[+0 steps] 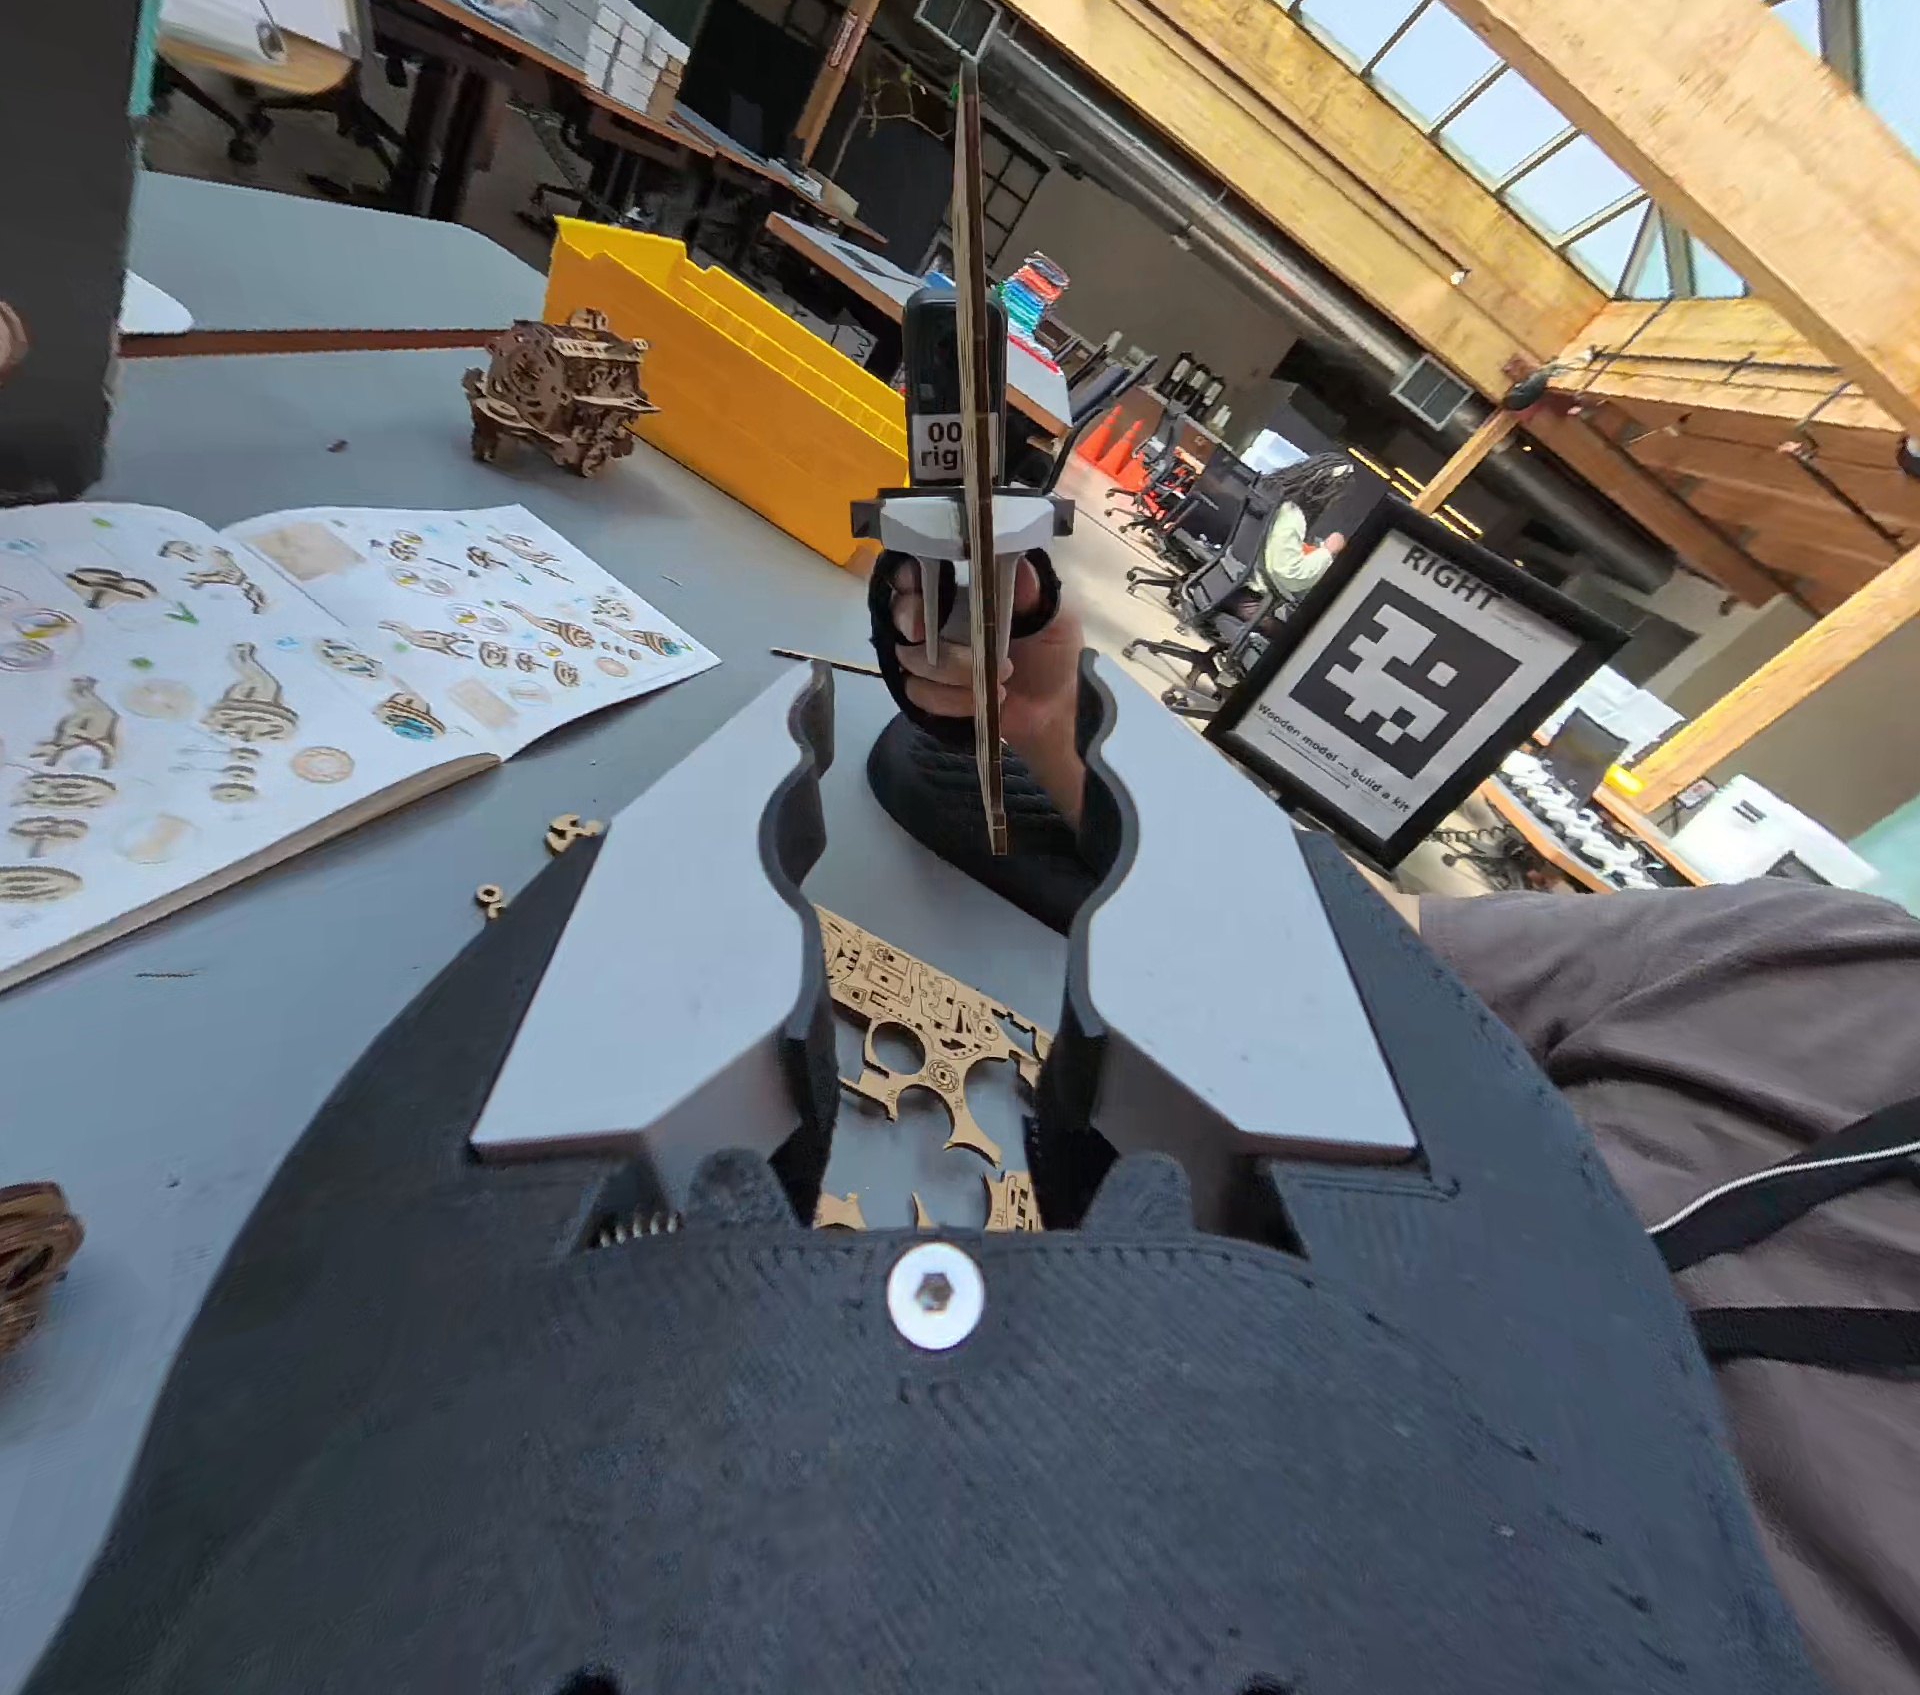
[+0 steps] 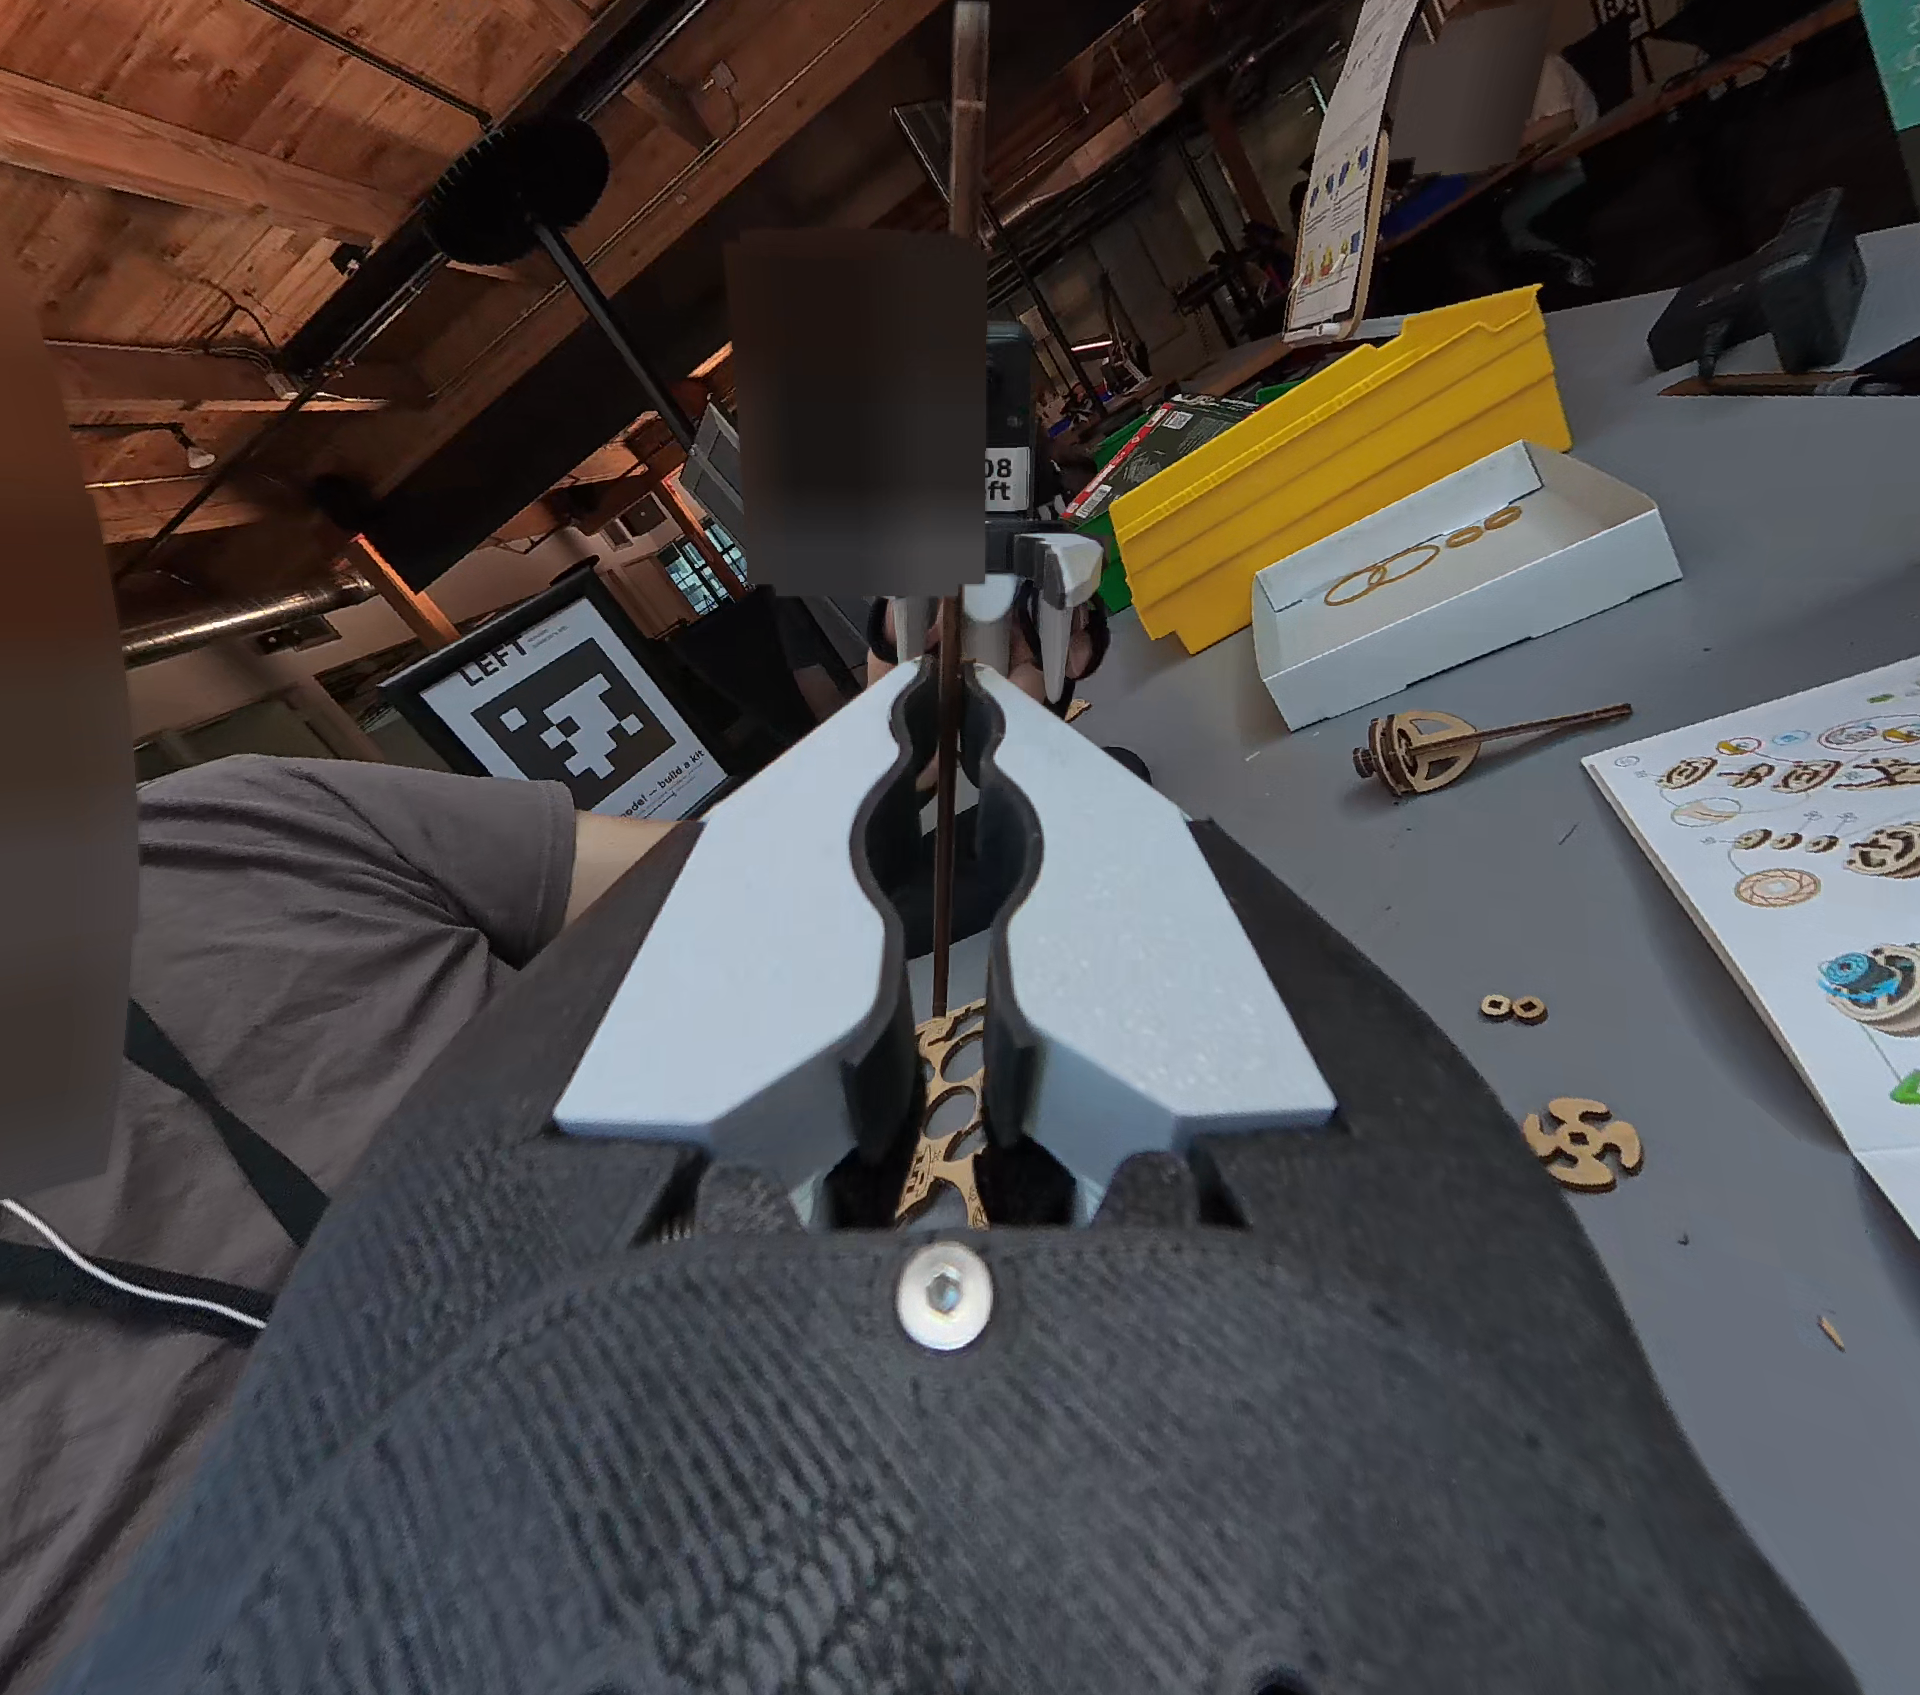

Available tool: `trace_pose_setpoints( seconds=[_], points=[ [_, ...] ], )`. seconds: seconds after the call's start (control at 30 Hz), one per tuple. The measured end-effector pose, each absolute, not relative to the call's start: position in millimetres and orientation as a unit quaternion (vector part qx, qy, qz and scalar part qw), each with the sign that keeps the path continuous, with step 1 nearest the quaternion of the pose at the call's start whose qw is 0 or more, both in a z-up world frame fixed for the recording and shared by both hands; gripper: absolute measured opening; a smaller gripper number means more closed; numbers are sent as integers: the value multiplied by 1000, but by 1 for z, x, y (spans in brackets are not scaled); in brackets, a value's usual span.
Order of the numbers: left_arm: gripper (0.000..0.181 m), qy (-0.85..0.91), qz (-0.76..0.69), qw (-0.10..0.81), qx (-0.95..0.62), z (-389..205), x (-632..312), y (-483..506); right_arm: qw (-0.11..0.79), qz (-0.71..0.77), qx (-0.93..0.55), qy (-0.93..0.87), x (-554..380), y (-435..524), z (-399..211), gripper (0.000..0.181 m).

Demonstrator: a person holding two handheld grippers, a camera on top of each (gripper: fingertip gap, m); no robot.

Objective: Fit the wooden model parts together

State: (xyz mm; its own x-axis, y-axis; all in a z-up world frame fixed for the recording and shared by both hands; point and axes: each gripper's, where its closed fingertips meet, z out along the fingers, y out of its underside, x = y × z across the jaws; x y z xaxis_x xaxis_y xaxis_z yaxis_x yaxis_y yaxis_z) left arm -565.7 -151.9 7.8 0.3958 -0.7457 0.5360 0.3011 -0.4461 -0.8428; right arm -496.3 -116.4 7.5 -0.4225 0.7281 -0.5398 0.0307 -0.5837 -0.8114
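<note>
While the right claw (image 2: 943,715) pinches a thin wooden sheet (image 2: 968,87) edge-on and upright between its closed tips, we hold the left claw (image 1: 951,710) parted and empty, facing that sheet (image 1: 977,440) from just beyond it. Below both claws a laser-cut part sheet (image 1: 935,1032) lies flat on the grey counter (image 1: 312,263). We see an open instruction booklet (image 1: 312,669), a built wooden model (image 1: 556,393) and a yellow bin (image 1: 727,388) farther along the counter.

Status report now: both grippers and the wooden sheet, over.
Right gripper shut on wooden sheet, held edge-on. Left gripper open, empty. Second sheet flat on table beneath.
</note>
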Motion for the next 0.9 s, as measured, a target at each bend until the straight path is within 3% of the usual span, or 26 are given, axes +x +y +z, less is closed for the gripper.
trace_pose_setpoints(
  seconds=[0.5, 0.63, 0.73, 0.8, 0.83, 0.9],
  points=[
    [42, 202, -499, 494, -683, -32, -506, -152, 300, 797, -419, -315, -494, -111, 33, 1],
    [28, 172, -517, 524, -655, -17, -504, -146, 323, 803, -400, -301, -496, -115, 38, 1],
    [3, 173, -534, 534, -633, 0, -507, -149, 350, 776, -414, -322, -500, -119, 34, 2],
    [0, 186, -516, 536, -641, 6, -514, -148, 363, 767, -414, -329, -499, -122, 35, 2],
    [0, 203, -508, 528, -650, 9, -517, -150, 371, 760, -417, -332, -498, -121, 35, 7],
    [0, 239, -474, 490, -691, 14, -529, -152, 411, 728, -446, -320, -494, -106, 36, 43]
  ],
)
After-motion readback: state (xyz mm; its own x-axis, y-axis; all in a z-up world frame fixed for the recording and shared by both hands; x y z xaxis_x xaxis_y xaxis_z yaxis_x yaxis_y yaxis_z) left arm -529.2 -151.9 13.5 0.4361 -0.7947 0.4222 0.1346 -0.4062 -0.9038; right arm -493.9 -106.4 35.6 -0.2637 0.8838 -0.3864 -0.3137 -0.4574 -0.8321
